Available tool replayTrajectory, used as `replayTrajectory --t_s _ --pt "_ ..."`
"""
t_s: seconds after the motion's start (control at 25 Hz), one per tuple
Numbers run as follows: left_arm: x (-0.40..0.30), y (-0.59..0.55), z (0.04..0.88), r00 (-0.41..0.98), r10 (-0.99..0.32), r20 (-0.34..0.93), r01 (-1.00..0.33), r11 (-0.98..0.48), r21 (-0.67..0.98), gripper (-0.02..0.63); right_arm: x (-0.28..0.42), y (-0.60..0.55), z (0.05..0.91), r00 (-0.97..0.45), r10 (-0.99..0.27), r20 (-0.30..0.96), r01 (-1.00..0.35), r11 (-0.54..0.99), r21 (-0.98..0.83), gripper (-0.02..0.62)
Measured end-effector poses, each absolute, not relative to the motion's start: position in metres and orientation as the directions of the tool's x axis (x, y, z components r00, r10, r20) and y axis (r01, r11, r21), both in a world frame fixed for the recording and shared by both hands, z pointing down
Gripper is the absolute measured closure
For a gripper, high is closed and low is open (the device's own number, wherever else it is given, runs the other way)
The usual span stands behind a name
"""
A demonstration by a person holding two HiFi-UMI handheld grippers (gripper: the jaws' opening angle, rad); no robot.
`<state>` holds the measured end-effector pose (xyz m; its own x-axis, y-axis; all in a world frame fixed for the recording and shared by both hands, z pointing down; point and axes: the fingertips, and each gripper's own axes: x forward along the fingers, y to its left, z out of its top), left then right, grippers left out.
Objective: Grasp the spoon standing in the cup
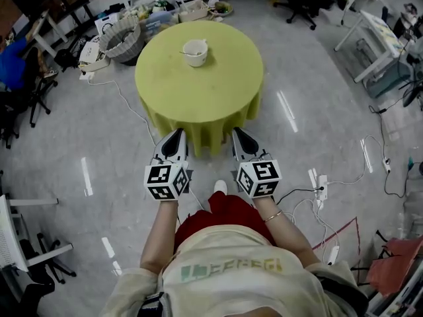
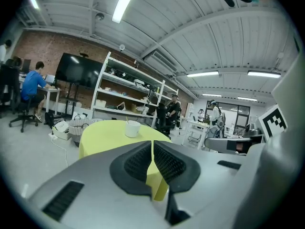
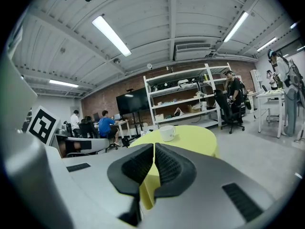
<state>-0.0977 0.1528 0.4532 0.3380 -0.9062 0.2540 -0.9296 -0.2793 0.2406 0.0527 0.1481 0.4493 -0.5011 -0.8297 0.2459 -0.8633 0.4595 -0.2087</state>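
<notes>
Head view: left claw (image 1: 176, 136), right claw (image 1: 238, 136) pressed together, empty; cup (image 1: 195, 53) on table (image 1: 198, 92); shirt print (image 1: 231, 267) illegible

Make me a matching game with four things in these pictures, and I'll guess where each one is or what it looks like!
Things:
1. cup
2. table
3. basket
4. left tongs

Matches:
A. on the floor, beyond the table
B. round, draped in yellow-green cloth
C. shut, with nothing between them
D. white, standing on the table

Pairs: 1-D, 2-B, 3-A, 4-C
</notes>
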Motion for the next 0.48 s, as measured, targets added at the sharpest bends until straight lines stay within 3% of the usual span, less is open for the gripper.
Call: replayTrajectory --t_s 0.48 --pt "-0.071 0.081 0.453 0.291 -0.918 0.269 -0.946 -0.234 0.224 0.573 0.093 0.083 0.455 -0.509 -0.821 0.258 -0.859 0.466 -0.213 0.556"
